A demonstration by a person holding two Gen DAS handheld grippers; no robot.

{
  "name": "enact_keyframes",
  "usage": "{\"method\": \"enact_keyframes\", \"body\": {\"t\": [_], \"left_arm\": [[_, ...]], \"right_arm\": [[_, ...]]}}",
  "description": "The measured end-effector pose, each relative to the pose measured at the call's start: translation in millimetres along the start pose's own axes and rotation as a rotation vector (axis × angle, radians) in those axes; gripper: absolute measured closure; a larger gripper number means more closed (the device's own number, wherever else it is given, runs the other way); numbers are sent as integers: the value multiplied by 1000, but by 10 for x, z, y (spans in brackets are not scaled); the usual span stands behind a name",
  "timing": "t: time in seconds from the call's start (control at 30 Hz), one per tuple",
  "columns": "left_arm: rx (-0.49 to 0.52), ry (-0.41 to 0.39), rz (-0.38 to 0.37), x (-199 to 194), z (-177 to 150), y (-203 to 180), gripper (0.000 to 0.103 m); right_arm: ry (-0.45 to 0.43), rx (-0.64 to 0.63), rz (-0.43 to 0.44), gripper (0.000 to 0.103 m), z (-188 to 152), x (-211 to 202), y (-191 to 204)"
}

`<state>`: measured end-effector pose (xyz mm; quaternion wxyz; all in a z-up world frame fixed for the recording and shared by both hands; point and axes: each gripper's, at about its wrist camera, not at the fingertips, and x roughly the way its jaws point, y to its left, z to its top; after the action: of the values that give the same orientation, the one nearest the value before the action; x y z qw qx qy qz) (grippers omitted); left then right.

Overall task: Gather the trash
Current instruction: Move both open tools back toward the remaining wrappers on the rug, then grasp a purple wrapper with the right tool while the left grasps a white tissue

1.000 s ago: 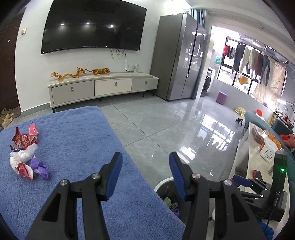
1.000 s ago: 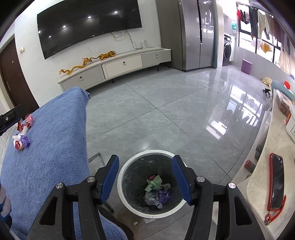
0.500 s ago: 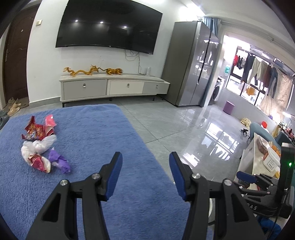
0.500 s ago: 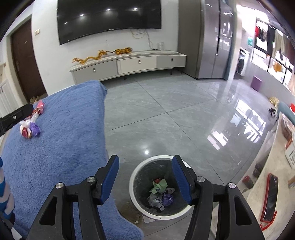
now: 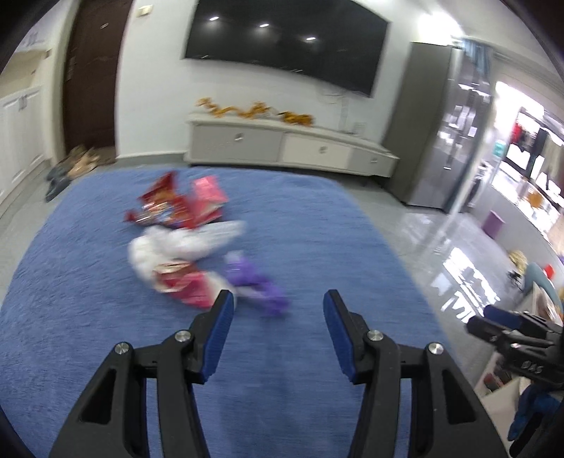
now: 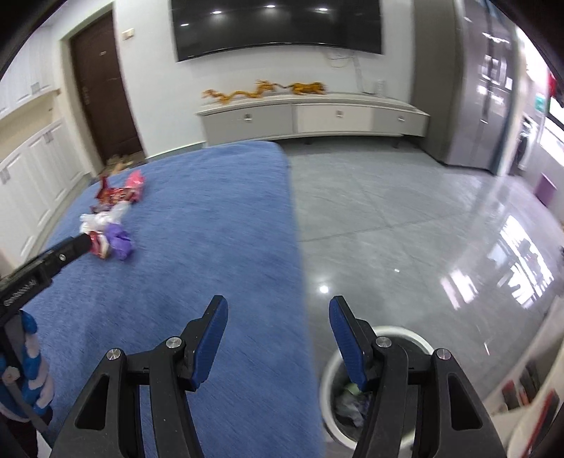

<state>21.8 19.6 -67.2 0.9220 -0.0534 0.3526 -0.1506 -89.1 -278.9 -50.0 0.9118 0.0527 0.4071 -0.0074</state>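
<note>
Blue-padded, the left hand-held gripper hovers wide and empty near the purple wrapper on the blue counter, while the right hand-held gripper gapes empty above the trash bin.

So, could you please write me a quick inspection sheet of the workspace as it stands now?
Surface: blue cloth over the table, lying flat.
Job's things: trash pile on the cloth, red and pink wrappers, white crumpled bag, purple wrapper; white bin on the floor at the table's near corner, trash already inside.
Clutter: nothing seen on the cloth besides the pile.
Grippers: left gripper open and empty, just short of the purple wrapper; right gripper open and empty, over the cloth's edge.
Cables: nothing seen on the table.
Surroundings: wall TV, low cabinet, glossy tile floor.
</note>
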Motion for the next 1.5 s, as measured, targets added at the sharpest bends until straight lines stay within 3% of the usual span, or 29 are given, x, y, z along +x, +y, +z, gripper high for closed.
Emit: {"method": "enact_keyframes", "body": {"t": [0.07, 0.3, 0.6, 0.8, 0.9, 0.97, 1.03, 1.13, 1.5], "left_arm": [[-43, 10, 41, 77, 19, 256, 39], [-199, 46, 118, 316, 154, 1024, 39], [-230, 123, 82, 655, 260, 1330, 40], [-212, 157, 64, 872, 375, 1362, 47], [-209, 156, 56, 930, 430, 1380, 58], [-194, 157, 61, 970, 445, 1370, 73], [-187, 148, 57, 951, 422, 1344, 78], [-192, 129, 59, 883, 376, 1326, 81], [-205, 20, 106, 312, 313, 1188, 82]], "right_arm": [[0, -25, 55, 46, 111, 132, 148], [7, -110, 232, 46, 343, 489, 653], [31, -186, 393, 46, 511, 842, 1204], [72, -232, 441, 46, 537, 1087, 1452], [86, -253, 445, 48, 522, 1167, 1513], [94, -263, 451, 51, 529, 1226, 1558], [104, -272, 450, 54, 524, 1279, 1591], [110, -276, 457, 69, 498, 1331, 1624], [29, -232, 442, 73, 401, 915, 1409]]}}
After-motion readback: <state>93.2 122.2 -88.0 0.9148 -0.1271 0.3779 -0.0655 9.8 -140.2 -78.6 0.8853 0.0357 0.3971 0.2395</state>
